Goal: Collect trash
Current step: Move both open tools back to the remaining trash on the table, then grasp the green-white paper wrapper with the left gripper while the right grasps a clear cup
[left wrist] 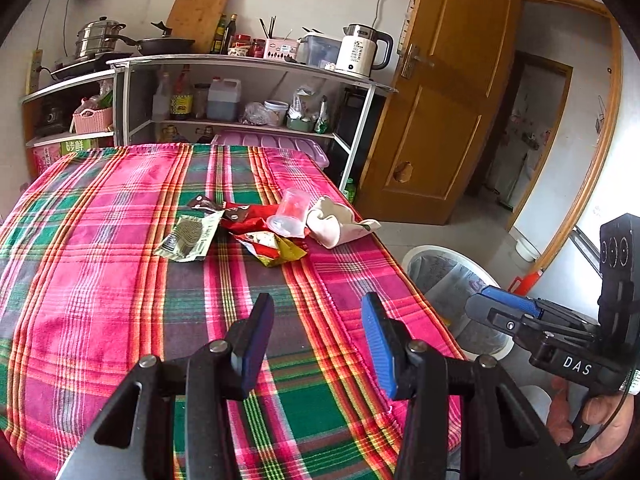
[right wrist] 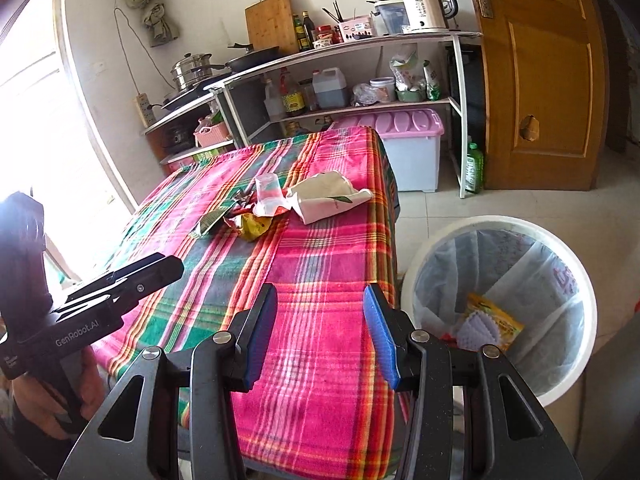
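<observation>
Item: litter cluster on the table (left wrist: pixel 100 240) covered in pink-and-green plaid cloth, lying toward its far right edge. Contents: olive foil wrapper (left wrist: pixel 188 238), red snack wrappers (left wrist: pixel 256 216), yellow-red foil packet (left wrist: pixel 276 246), clear plastic cup (left wrist: pixel 290 212) on its side, crumpled cream paper bag (left wrist: pixel 336 222) nearest the edge, long axis roughly across the table. Left gripper (left wrist: pixel 316 344): jaws apart, empty. Right gripper (right wrist: pixel 320 332): jaws apart, empty. Cluster lay straight ahead of both; the right probably sat nearer the bag. White lined waste bin (right wrist: pixel 496 224) stood on the floor beside the table's near right corner, some rubbish inside.
</observation>
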A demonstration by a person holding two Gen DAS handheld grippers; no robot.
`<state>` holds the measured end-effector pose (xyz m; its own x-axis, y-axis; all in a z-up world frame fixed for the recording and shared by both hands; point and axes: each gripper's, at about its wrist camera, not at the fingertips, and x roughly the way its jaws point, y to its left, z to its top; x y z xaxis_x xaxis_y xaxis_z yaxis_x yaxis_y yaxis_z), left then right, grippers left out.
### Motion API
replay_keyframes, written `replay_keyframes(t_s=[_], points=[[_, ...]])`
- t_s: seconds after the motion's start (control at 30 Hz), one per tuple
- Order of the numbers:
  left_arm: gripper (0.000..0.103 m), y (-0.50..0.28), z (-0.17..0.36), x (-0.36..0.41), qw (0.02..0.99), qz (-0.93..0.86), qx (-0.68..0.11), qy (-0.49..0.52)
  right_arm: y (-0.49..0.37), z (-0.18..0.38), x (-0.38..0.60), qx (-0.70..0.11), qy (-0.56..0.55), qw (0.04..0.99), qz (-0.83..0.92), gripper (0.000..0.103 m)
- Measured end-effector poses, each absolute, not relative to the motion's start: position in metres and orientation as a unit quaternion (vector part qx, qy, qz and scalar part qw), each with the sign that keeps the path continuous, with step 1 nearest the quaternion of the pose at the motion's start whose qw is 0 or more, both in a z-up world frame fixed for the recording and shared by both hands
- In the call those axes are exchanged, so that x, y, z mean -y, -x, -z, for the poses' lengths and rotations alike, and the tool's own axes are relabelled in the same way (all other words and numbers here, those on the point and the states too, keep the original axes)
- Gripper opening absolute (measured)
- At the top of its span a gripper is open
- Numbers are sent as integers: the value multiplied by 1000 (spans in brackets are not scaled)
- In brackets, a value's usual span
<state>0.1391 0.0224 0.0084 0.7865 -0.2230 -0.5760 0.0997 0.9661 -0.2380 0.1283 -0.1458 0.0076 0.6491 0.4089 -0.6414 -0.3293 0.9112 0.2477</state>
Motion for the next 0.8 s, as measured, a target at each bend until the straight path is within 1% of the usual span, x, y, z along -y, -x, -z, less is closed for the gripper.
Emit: replay_keyframes(t_s=[0.27,0.43,0.8], points=[[51,-149,-7,-53,941,55,-315,107,-151,-3,126,-378,-59,898,-217,46],[55,-160,-8,-72,943,37,-312,111,-165,-4,114,-379,-57,896,-223,46],[56,-198,1,-95,937,23,-329,113,-192,-3,96,-377,-48,895,-232,46]])
